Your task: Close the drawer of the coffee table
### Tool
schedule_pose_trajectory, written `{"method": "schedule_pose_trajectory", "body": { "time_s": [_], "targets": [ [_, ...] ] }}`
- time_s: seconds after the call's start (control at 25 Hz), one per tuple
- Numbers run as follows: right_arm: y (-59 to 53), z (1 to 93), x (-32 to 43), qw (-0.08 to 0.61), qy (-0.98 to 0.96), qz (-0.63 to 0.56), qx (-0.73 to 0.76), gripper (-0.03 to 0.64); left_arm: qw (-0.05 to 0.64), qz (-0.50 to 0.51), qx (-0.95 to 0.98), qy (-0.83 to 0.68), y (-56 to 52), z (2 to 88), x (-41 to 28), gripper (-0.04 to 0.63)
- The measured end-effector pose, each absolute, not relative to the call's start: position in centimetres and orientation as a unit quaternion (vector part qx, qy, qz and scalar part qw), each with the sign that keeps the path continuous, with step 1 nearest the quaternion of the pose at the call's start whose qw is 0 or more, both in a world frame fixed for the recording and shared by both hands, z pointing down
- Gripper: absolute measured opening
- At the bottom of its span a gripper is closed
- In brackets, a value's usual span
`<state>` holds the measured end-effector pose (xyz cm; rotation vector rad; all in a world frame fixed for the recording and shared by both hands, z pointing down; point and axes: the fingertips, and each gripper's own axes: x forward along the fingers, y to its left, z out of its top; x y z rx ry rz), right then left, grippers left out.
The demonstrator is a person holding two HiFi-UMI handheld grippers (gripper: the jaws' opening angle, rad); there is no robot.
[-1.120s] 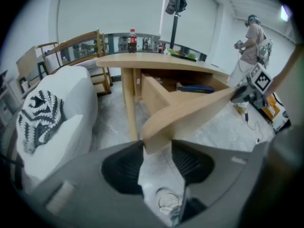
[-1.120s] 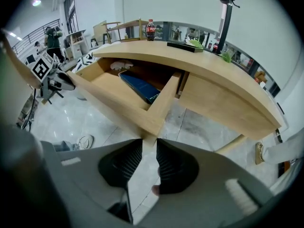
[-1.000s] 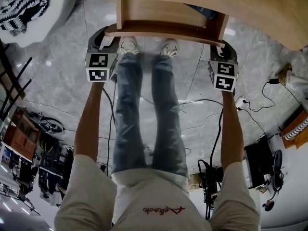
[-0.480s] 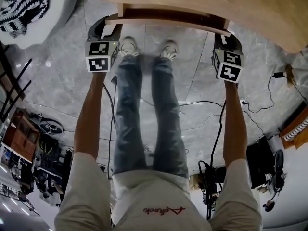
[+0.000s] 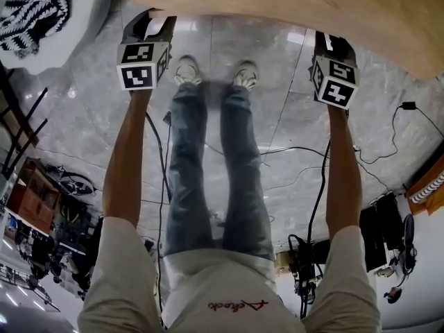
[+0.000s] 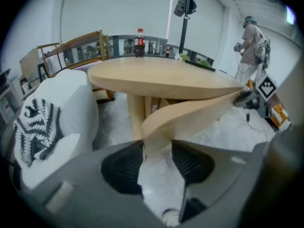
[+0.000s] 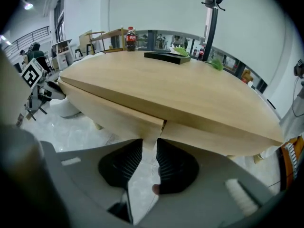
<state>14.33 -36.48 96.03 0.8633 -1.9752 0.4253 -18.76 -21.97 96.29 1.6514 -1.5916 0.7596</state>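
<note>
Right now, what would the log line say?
left gripper: clamps drawer front | right gripper: clamps drawer front | drawer front: nearly flush under coffee table

Grey marble floor point(image 5: 90, 116) w/ cables point(image 5: 291, 148); white armchair point(image 6: 76, 99) + zebra cushion point(image 6: 40, 127) left; white walls point(image 6: 95, 8).

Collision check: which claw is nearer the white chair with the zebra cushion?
Left. The left claw is beside the white chair; the right claw grips the drawer front farther off.

Bright even light, glare on floor point(image 5: 298, 37), dark fisheye corners, coffee table point(image 7: 190, 94) edge bowed
</note>
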Motion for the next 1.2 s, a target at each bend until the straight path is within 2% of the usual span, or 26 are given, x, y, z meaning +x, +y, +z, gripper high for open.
{"method": "schedule_pose_trajectory", "body": {
  "time_s": [0.72,1.0,1.12,1.2],
  "targets": [
    [-38.8,96.2,13.3,0.418,-0.803,0.176,0.387,0.097,0.341,0.286,0.640,-0.626,-24.8,96.3,-20.1,0.184],
    [-36.5,96.1,13.3,0.421,-0.802,0.192,0.379,0.124,0.346,0.274,0.613,-0.655,-23.3,96.0,-20.1,0.169],
    [-35.0,95.7,13.2,0.422,-0.805,0.190,0.372,0.092,0.345,0.283,0.619,-0.646,-21.8,95.9,-19.2,0.109],
    [-34.0,95.3,13.0,0.418,-0.807,0.192,0.369,0.071,0.343,0.283,0.622,-0.644,-20.8,95.6,-18.7,0.041]
  ]
}}
